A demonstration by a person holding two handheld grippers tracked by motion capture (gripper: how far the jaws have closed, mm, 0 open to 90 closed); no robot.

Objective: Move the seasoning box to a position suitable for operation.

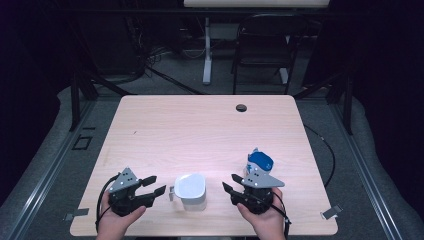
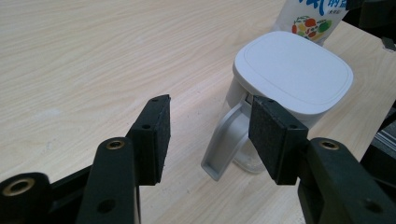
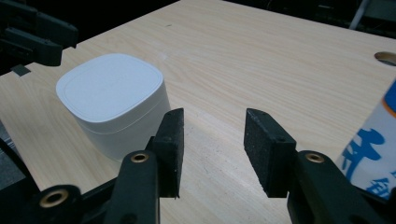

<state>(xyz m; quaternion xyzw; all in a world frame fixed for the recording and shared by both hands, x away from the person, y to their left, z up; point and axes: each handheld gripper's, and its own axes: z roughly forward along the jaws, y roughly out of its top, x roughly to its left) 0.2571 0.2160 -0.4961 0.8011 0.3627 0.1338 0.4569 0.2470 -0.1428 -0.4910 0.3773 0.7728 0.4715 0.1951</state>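
White lidded jug (image 1: 191, 189) between 2 open grippers' fingers (image 2: 152, 135), untouched.

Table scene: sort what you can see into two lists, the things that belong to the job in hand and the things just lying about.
In the job:
white lidded jug, with handle
blue-capped bottle
left claw, open
right claw, open

Lying about:
folding chair
desk leg
table hole

Wooden table (image 1: 200, 130): white jug (image 1: 191, 190), blue-capped bottle (image 1: 260, 163).
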